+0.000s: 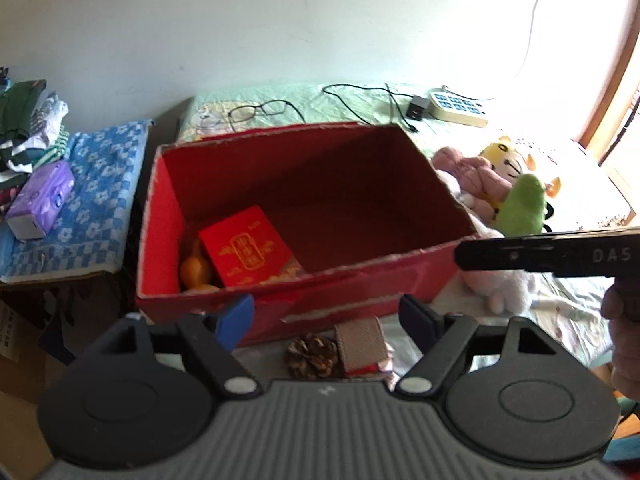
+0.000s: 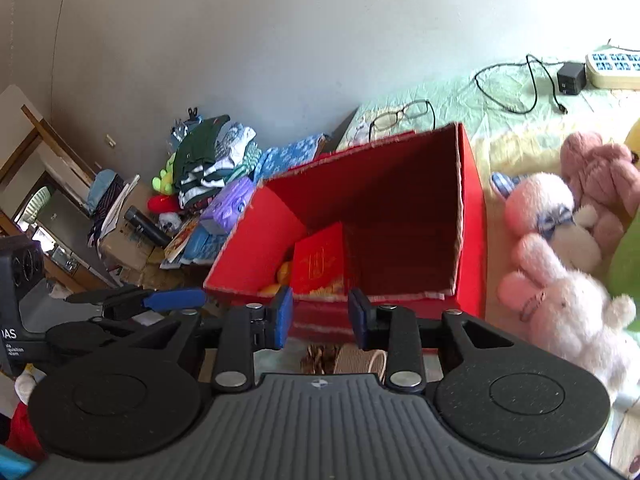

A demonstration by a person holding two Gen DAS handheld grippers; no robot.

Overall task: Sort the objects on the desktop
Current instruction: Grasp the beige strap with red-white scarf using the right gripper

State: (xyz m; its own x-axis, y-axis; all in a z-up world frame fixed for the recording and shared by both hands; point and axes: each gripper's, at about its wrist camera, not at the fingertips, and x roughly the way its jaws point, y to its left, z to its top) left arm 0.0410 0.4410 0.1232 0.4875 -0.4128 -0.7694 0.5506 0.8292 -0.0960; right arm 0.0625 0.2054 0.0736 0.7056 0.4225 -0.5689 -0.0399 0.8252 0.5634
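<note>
With both grippers empty, left gripper jaws wide apart and right gripper jaws partly apart, a brown pinecone and beige leather pouch lie just before the open red cardboard box; a red packet lies inside. Judged step: between placements; next, pick either.

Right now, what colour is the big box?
Red box, inside and out; the left wrist view shows it best.

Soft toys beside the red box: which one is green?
The green plush lying at the right end of the pile, past the yellow tiger. The others beside it are pink, white or yellow.
</note>
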